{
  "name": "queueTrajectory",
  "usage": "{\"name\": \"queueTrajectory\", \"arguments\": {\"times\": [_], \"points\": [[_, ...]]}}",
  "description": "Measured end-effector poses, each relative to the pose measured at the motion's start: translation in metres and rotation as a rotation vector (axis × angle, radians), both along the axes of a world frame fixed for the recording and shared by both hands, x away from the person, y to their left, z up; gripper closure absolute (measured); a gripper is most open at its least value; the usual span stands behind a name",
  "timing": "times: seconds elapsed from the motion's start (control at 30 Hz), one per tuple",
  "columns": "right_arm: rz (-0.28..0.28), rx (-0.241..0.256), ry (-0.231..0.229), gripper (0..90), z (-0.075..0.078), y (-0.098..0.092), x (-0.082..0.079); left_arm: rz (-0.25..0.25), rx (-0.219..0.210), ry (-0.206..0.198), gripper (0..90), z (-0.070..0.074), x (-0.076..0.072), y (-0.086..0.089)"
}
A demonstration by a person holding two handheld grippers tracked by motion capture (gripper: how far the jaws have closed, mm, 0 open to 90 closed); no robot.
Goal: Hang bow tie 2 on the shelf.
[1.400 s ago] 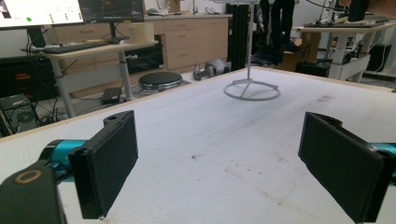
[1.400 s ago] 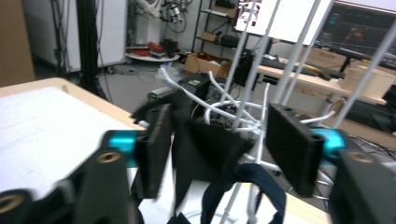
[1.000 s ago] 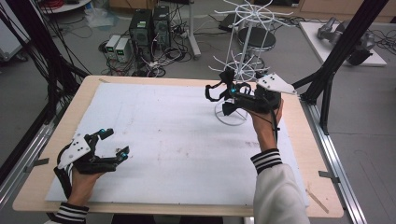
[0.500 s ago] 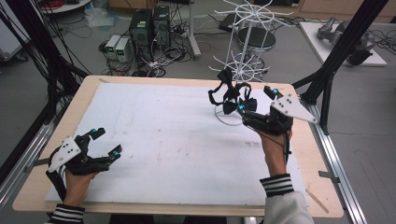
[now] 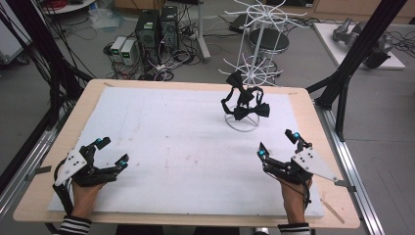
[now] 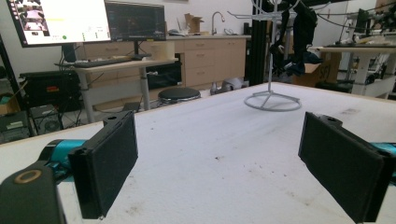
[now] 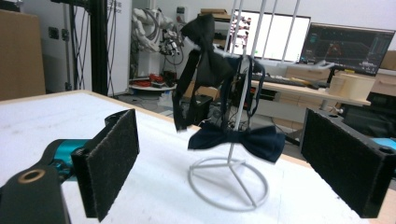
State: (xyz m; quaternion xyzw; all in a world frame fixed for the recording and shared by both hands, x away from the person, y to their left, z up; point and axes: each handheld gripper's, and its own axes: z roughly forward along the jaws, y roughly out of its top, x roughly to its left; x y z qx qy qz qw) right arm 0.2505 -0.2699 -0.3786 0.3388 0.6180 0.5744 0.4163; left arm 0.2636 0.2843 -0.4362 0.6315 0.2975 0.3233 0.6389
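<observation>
Bow ties [image 5: 243,102] hung on rack [image 5: 254,63] at 1 o'clock | we find left gripper [image 5: 108,152] and right gripper [image 5: 276,145] released, empty | hanging looks complete

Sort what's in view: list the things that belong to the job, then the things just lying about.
Job:
white wire rack
bow ties hanging on it
right gripper, open
left gripper, open

Lying about:
computer towers
black stool
monitors

Rack [image 5: 254,58] top cut off by the frame edge in both gripper views. Upper bow tie [image 7: 205,56] partly covers its pole. Monitor [image 6: 60,21] text too small to read.
</observation>
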Motion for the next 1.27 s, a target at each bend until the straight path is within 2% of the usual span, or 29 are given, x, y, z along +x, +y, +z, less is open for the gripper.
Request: {"name": "queueTrajectory", "arguments": {"times": [0.07,0.13,0.23,0.37,0.53,0.63,0.83,0.93,1.07,1.13,1.27], "points": [[0.009,0.005,0.008,11.4,-0.009,-0.001,-0.003,0.005,0.001,0.002,12.2,-0.002,0.000,0.000],[0.018,-0.003,-0.010,11.4,-0.016,-0.002,-0.004,0.009,0.003,0.002,12.2,-0.004,-0.001,-0.001],[0.039,0.002,-0.012,11.4,-0.026,-0.001,-0.004,0.018,0.001,-0.007,12.2,-0.007,-0.002,-0.003],[0.052,0.042,0.006,11.3,-0.043,-0.002,0.001,0.022,-0.016,-0.022,12.1,-0.010,-0.003,-0.005],[0.054,0.078,0.033,11.4,-0.063,-0.004,0.006,0.037,-0.028,-0.021,12.1,-0.014,-0.003,-0.005],[0.049,0.063,0.054,11.4,-0.066,-0.005,0.008,0.038,-0.030,-0.016,12.0,-0.016,-0.002,-0.005],[0.048,0.063,0.050,11.4,-0.072,-0.004,0.010,0.047,-0.031,-0.016,11.9,-0.019,-0.002,-0.006],[0.051,0.099,0.066,11.3,-0.076,-0.005,0.010,0.051,-0.036,-0.014,11.9,-0.019,-0.002,-0.006],[0.020,0.107,0.052,11.4,-0.076,-0.006,0.009,0.052,-0.032,-0.013,11.9,-0.019,-0.002,-0.006],[0.017,0.119,0.057,11.4,-0.077,-0.007,0.009,0.053,-0.029,-0.014,11.9,-0.019,-0.002,-0.006],[0.015,0.112,0.049,11.3,-0.077,-0.006,0.008,0.060,-0.029,-0.017,11.9,-0.019,-0.003,-0.007]]}}
